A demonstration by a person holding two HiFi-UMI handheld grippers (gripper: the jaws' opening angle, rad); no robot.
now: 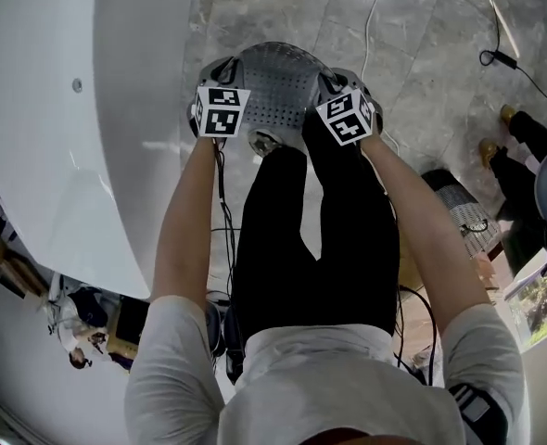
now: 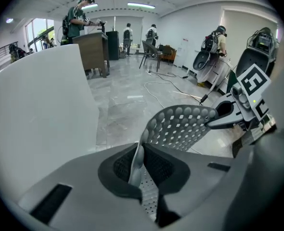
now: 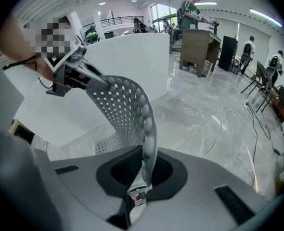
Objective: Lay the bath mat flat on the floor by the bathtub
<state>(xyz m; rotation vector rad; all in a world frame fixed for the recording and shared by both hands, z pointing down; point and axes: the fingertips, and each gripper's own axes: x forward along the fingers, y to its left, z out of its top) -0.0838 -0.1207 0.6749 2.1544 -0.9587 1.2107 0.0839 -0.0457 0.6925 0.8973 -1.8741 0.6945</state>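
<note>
A grey perforated bath mat [image 1: 272,95] hangs curved between my two grippers, above the marble floor and just right of the white bathtub [image 1: 60,128]. My left gripper [image 1: 220,109] is shut on the mat's left edge; in the left gripper view the mat [image 2: 180,126] rises from between the jaws [image 2: 141,170] and arcs over to the right gripper [image 2: 243,102]. My right gripper [image 1: 348,114] is shut on the mat's right edge; in the right gripper view the mat [image 3: 127,109] bends from the jaws [image 3: 147,170] across to the left gripper [image 3: 72,76].
The tub's curved wall [image 3: 108,66] stands close on the left. Cables [image 1: 375,7] trail over the grey floor [image 1: 422,72]. A basket [image 1: 459,207] and another person's feet [image 1: 496,133] are at the right. Desks, chairs and people [image 2: 79,18] stand far off.
</note>
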